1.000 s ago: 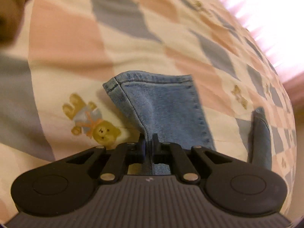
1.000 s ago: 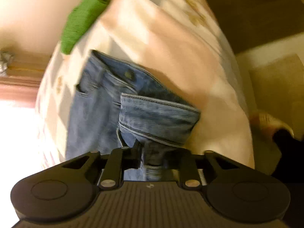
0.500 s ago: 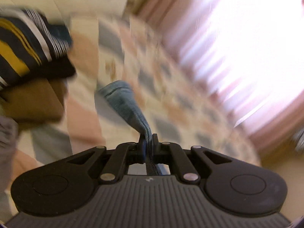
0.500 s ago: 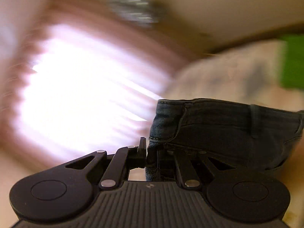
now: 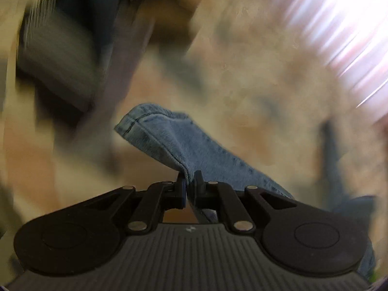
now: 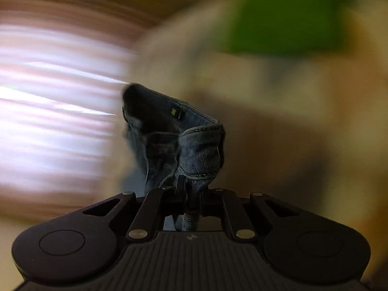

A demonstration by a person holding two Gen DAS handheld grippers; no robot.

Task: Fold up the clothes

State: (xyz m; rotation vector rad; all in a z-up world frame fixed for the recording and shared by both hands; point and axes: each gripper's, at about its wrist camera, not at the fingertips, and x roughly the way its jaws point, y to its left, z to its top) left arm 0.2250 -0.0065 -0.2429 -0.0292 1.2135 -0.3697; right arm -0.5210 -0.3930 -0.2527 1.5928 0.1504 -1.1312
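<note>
A pair of light blue jeans is held by both grippers. In the left wrist view my left gripper is shut on the hem end of a jeans leg, which sticks out ahead of the fingers. In the right wrist view my right gripper is shut on the waistband end of the jeans, bunched and shaded, with a button showing. Both backgrounds are motion-blurred.
A blurred checkered bed cover lies behind the leg. Dark and striped folded clothes show at upper left. A green garment lies on the bed at upper right. A bright curtained window is at left.
Both grippers have swung fast, still holding the jeans lifted off the bed. The views turned from the bed surface toward the window and the clothes pile.
</note>
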